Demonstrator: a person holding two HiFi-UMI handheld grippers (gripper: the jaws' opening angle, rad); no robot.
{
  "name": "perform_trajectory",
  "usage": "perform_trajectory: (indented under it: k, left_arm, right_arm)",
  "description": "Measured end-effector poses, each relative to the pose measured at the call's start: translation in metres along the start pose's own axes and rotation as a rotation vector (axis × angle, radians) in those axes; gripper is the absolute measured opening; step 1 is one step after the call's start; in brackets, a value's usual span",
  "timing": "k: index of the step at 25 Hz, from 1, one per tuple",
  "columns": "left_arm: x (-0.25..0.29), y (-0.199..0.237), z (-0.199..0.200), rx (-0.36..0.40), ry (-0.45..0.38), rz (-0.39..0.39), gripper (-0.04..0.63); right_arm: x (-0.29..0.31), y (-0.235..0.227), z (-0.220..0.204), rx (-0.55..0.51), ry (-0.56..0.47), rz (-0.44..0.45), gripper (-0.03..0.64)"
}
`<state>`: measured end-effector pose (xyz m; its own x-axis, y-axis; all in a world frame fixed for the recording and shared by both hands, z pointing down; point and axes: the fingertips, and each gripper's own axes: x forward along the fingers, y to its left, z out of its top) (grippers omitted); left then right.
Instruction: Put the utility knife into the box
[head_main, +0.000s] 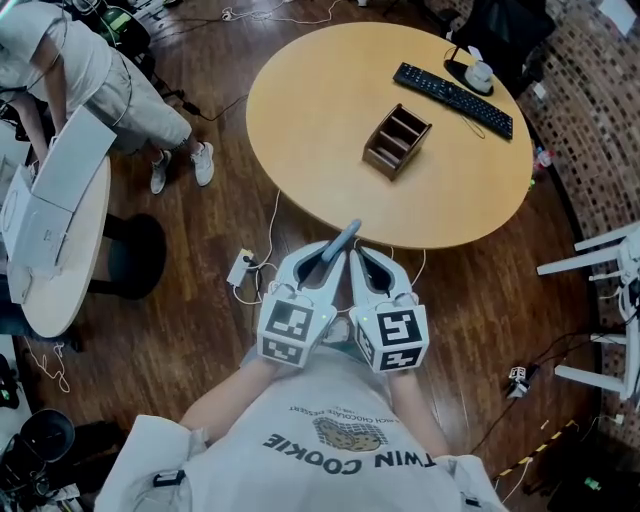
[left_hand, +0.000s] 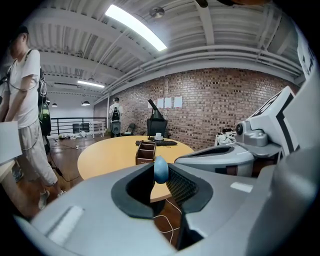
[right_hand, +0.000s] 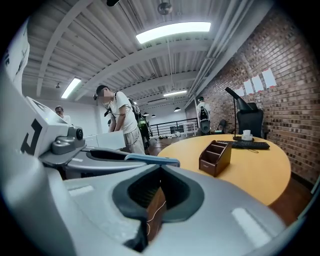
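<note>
the utility knife (head_main: 344, 240) is clamped in the jaws of the left gripper (head_main: 333, 262), its blue-grey end poking out past their tips. the right gripper (head_main: 368, 264) sits just beside it, jaws together on nothing. well ahead of both jaws, the compartmented wooden box (head_main: 396, 140) stands on the round worktop (head_main: 310, 110), with a black keyboard (head_main: 452, 99) beyond it.

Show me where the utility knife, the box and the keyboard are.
utility knife (head_main: 340, 243), head view, middle of its body.
box (head_main: 379, 161), head view, near outer wall.
keyboard (head_main: 452, 99), head view, middle of the keys.
</note>
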<state>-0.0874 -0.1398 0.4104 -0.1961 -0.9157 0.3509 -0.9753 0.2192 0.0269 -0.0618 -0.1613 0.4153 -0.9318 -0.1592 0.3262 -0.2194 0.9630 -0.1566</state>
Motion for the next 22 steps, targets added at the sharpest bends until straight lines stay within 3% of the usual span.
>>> perform_trajectory:
  k: [11,22]
  left_arm:
    - [0.062,0.011,0.009,0.034,0.010,-0.095,0.071]
    - [0.136,0.063,0.026,0.195,0.044,-0.227,0.071]
  right_arm:
    - [0.031,-0.047,0.005,0.018,0.013,-0.097,-0.002]
    - [0.095,-0.089,0.026,0.048,0.032,-0.246,-0.002]
